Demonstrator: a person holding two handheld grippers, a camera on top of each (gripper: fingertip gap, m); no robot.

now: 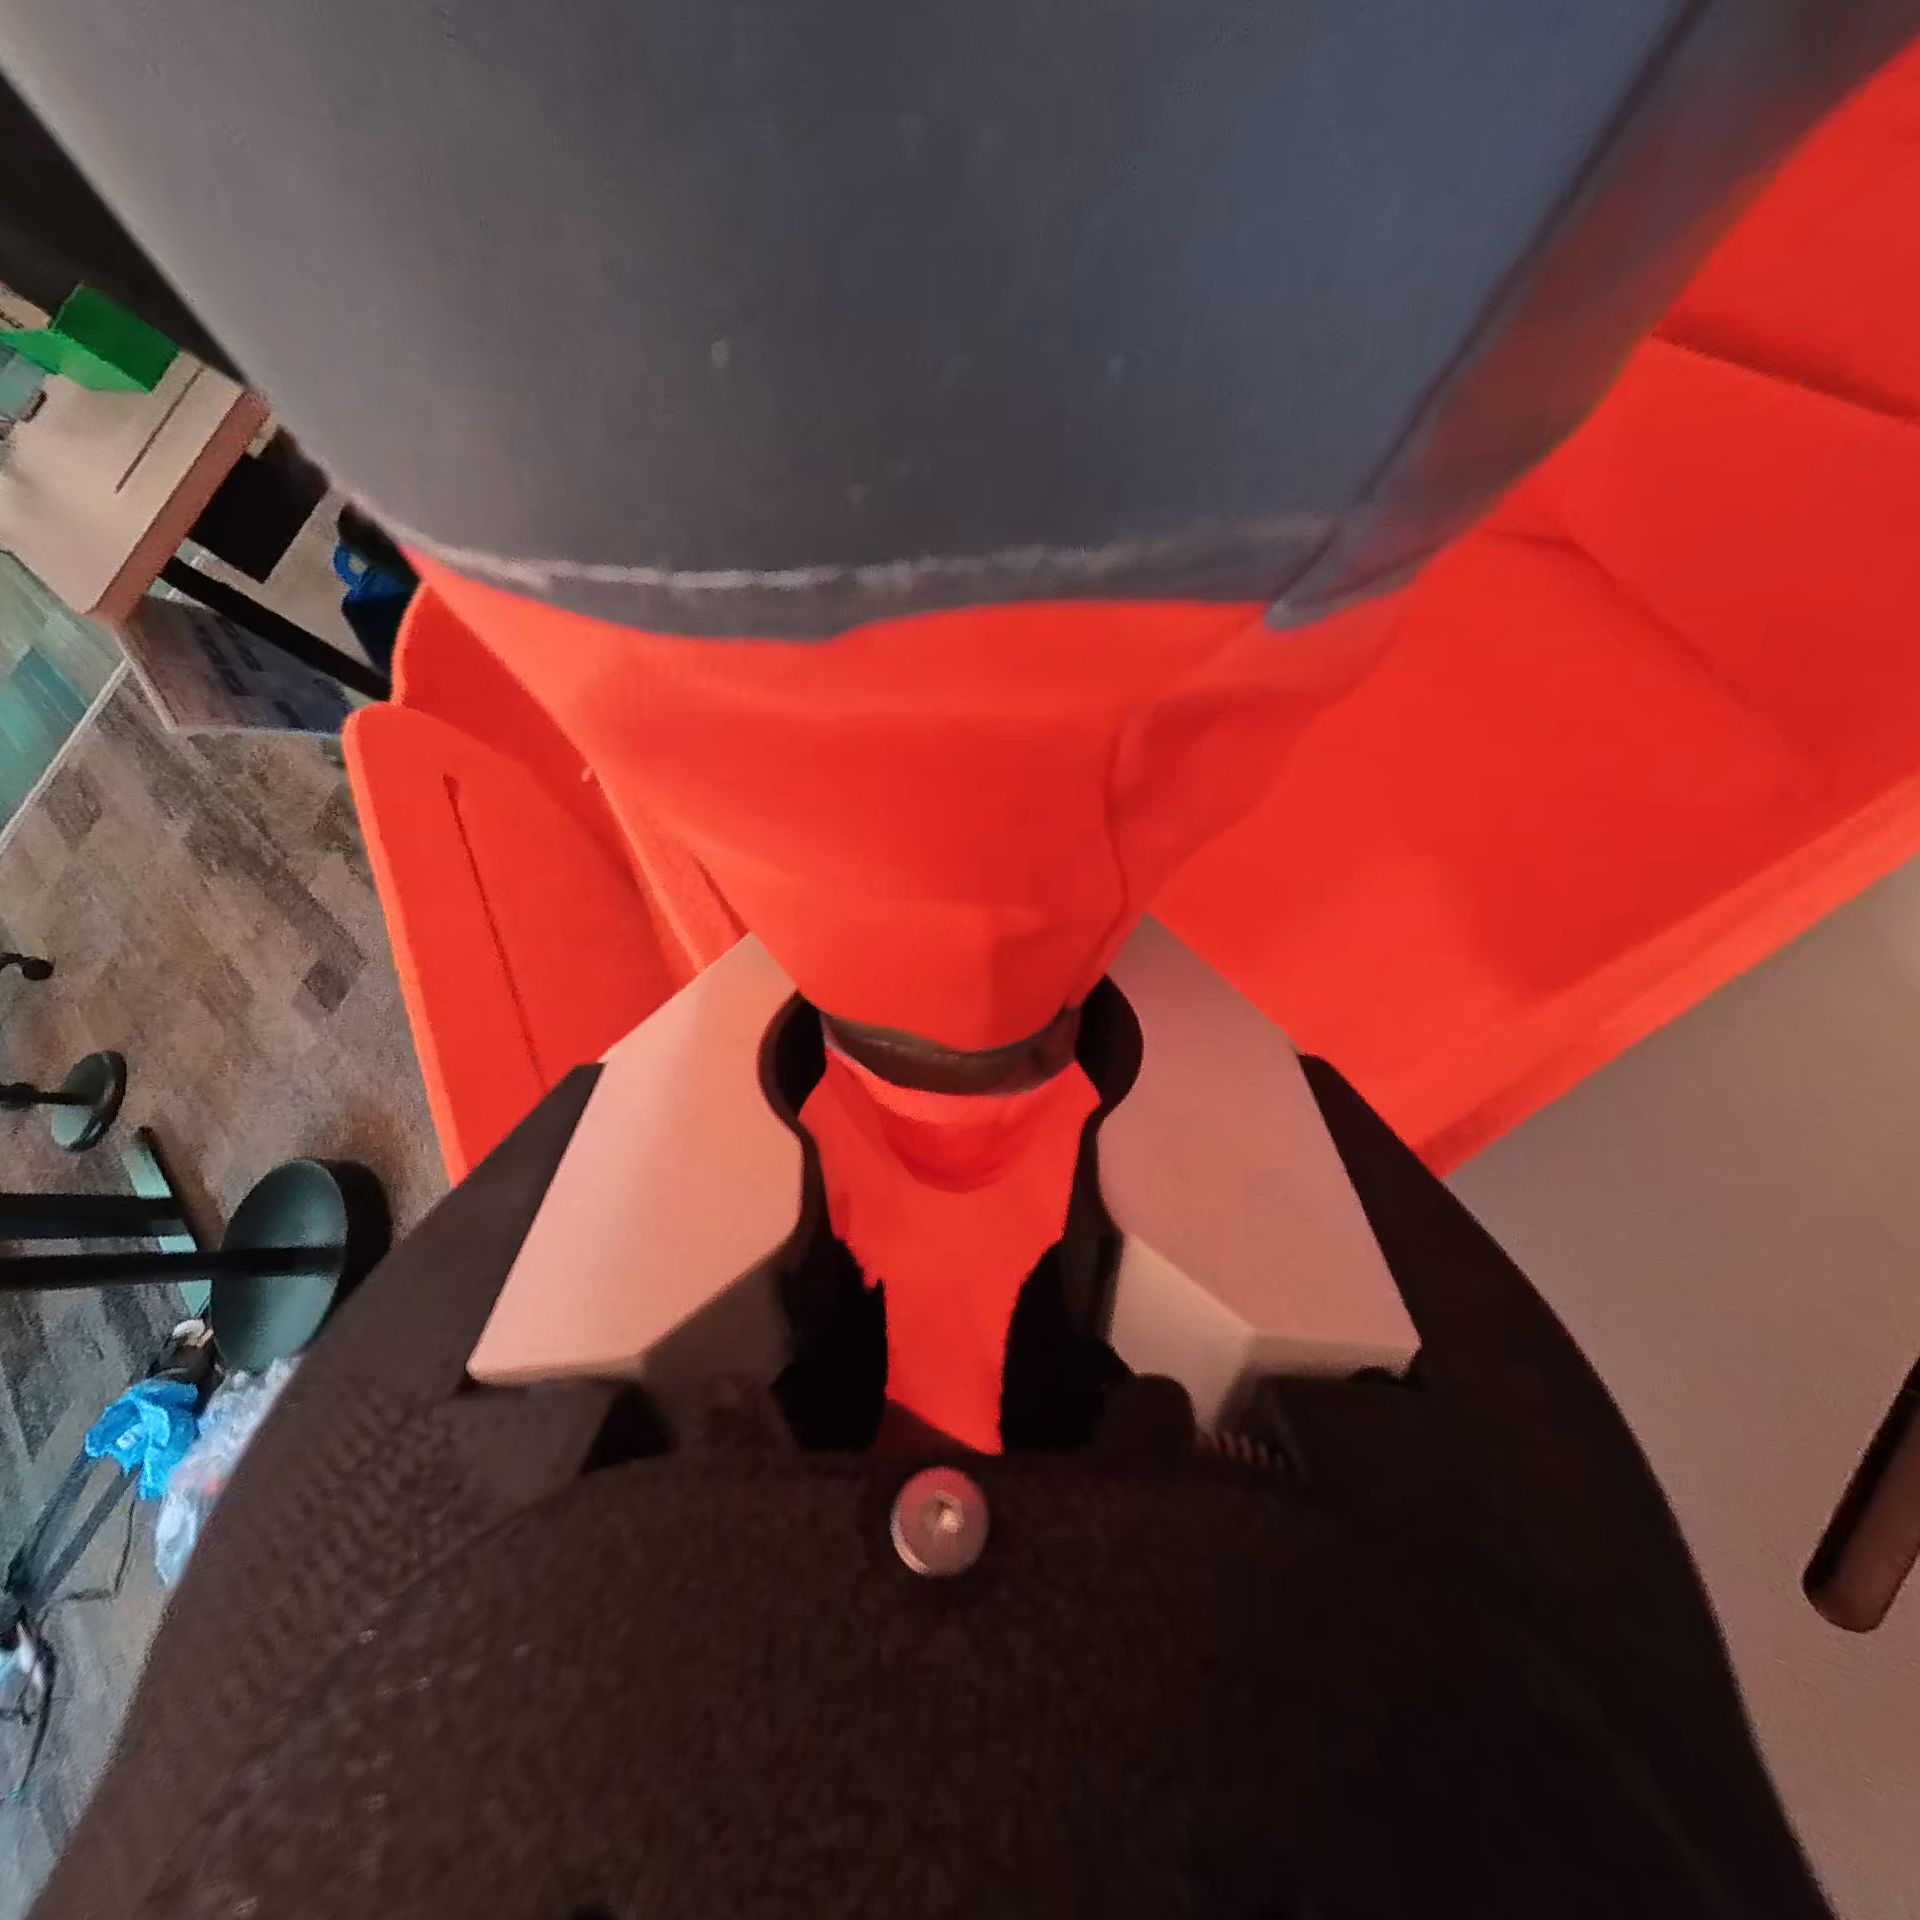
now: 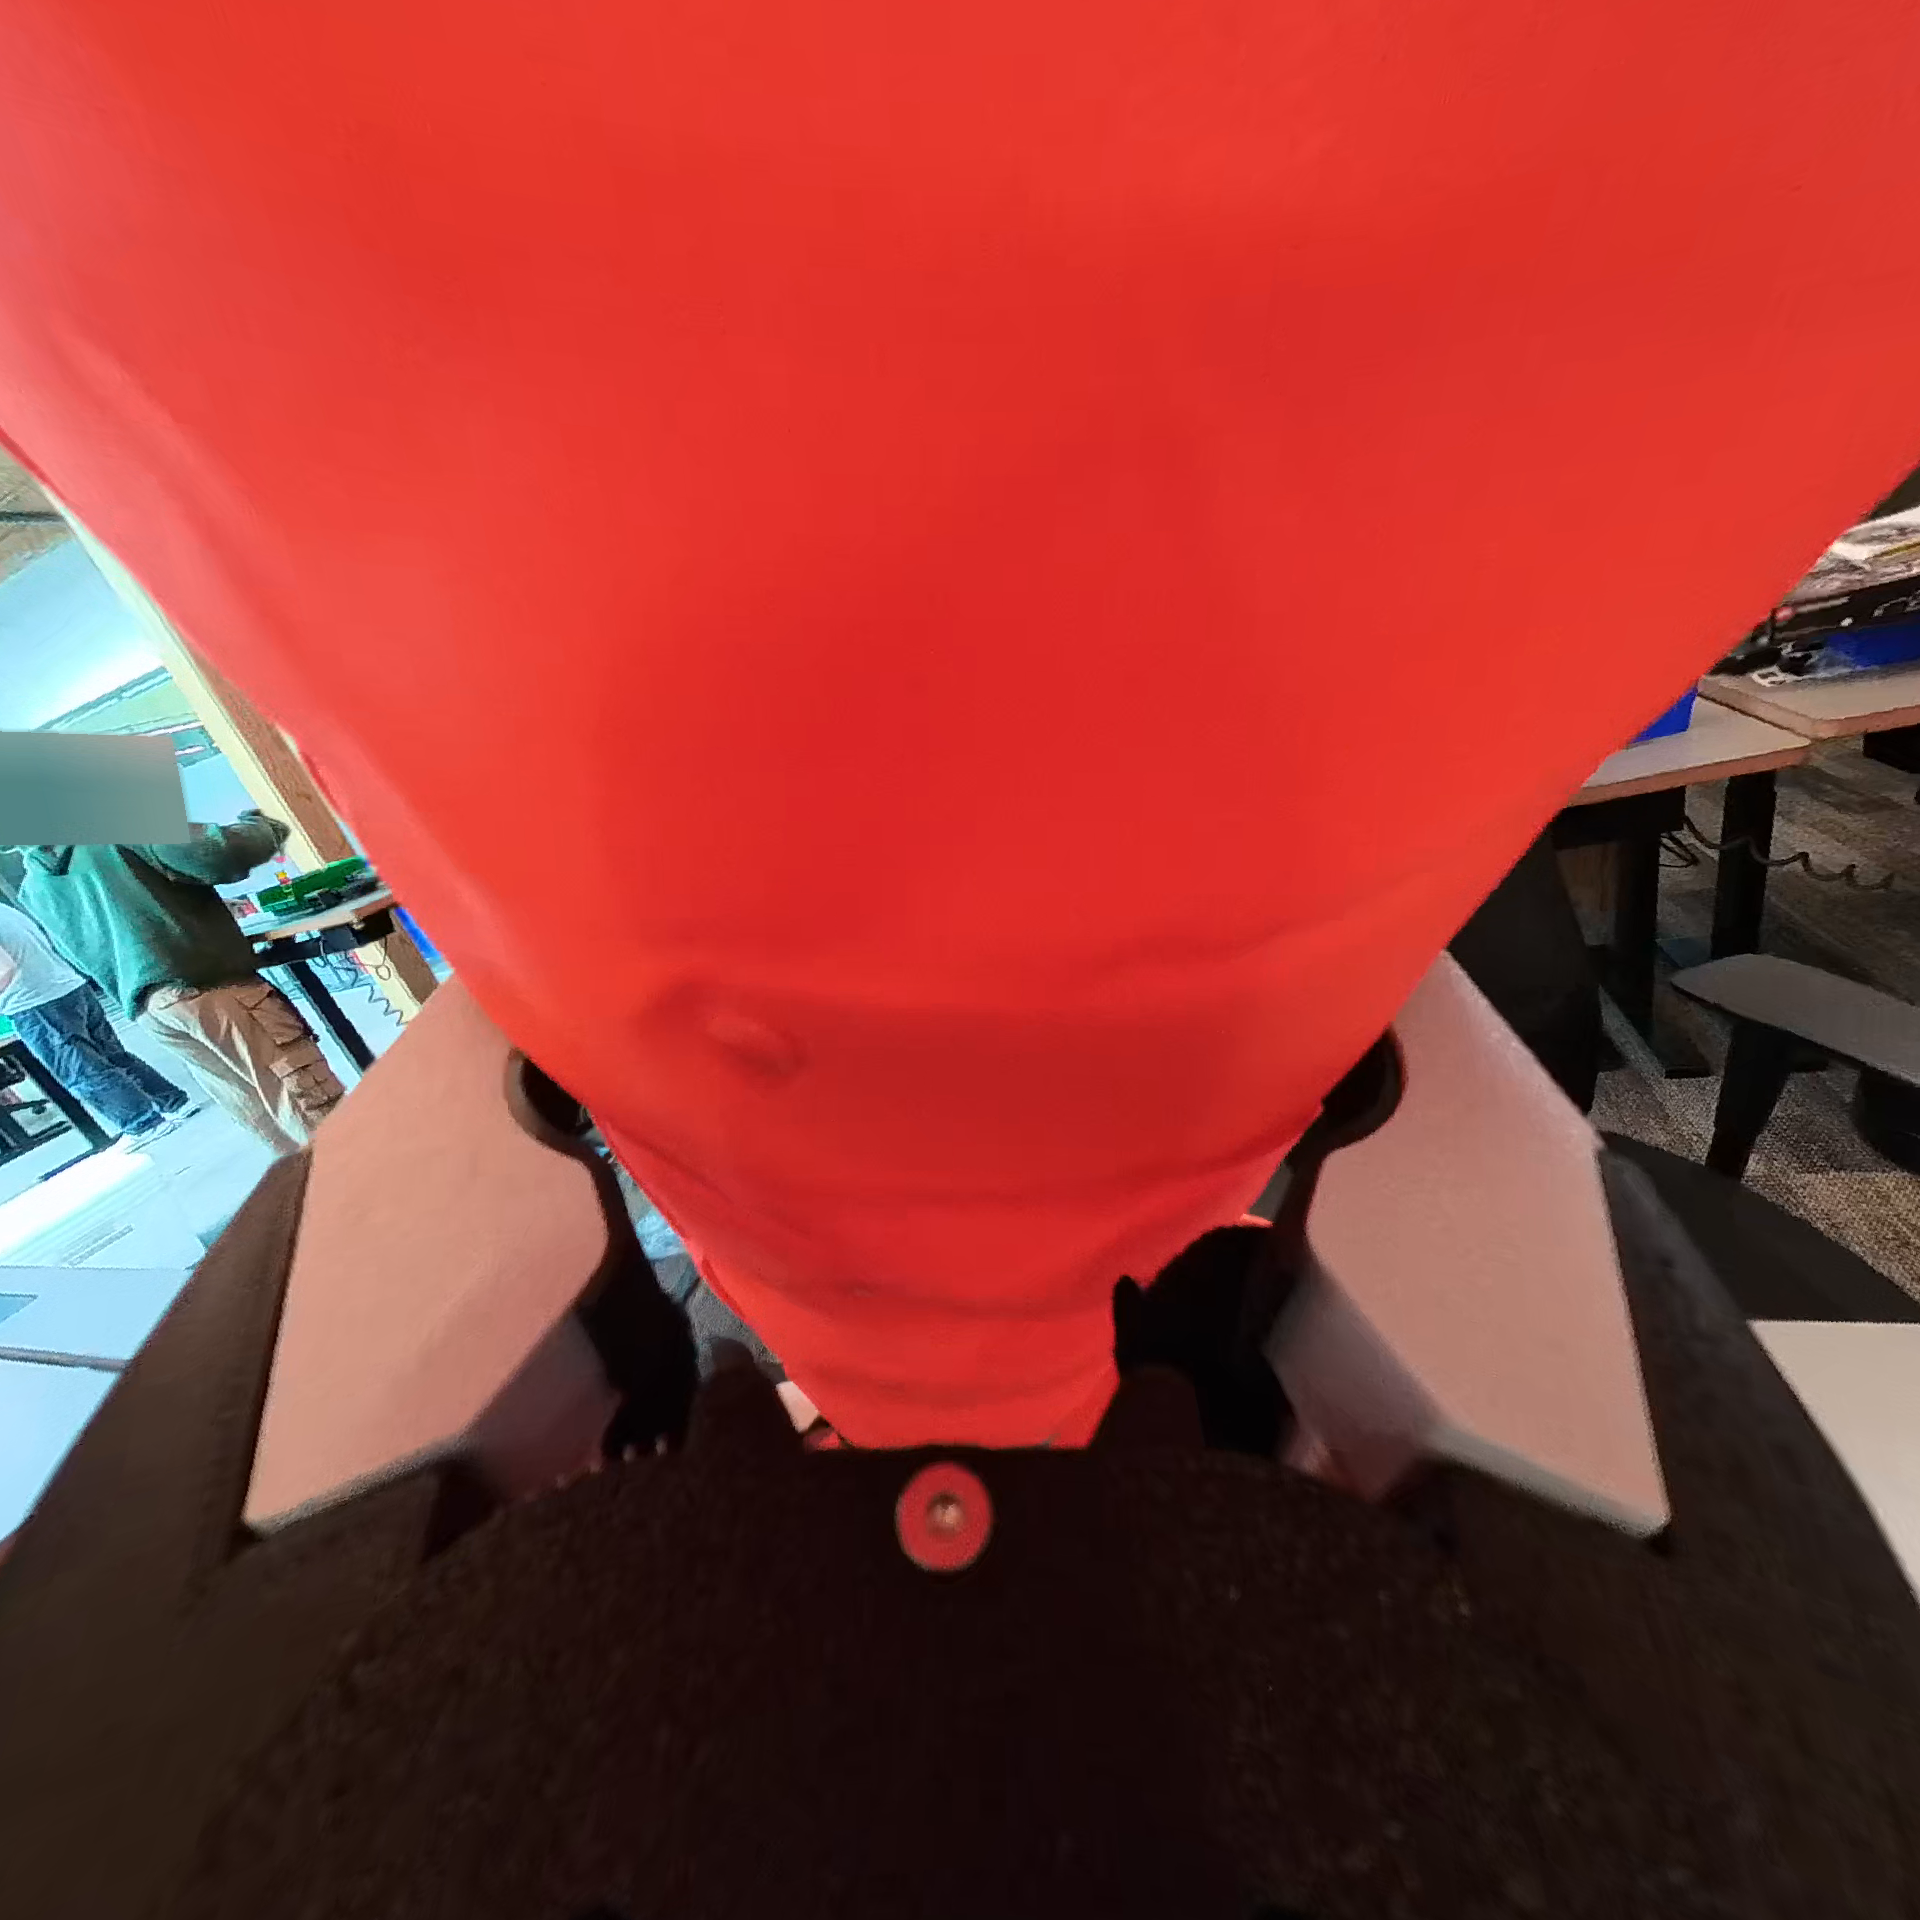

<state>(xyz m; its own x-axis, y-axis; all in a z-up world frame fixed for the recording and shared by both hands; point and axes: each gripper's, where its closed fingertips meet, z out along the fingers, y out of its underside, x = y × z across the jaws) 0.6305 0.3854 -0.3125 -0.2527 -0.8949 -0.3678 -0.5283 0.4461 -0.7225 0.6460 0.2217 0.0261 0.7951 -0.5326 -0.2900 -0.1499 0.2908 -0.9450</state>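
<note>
Left gripper (image 1: 951, 1049) clamped on a bunched corner of the orange-red garment (image 1: 1351, 790), a dark ring-like band pinched at the fingertips. Cloth running far and right from there, over the grey tabletop (image 1: 1662, 1351), under a grey fabric panel (image 1: 831, 312). Right gripper (image 2: 951, 1101) likewise closed on the same garment (image 2: 935, 468), fabric fanning straight out ahead and filling its view. Person in a green top (image 2: 135, 914) far left.
</note>
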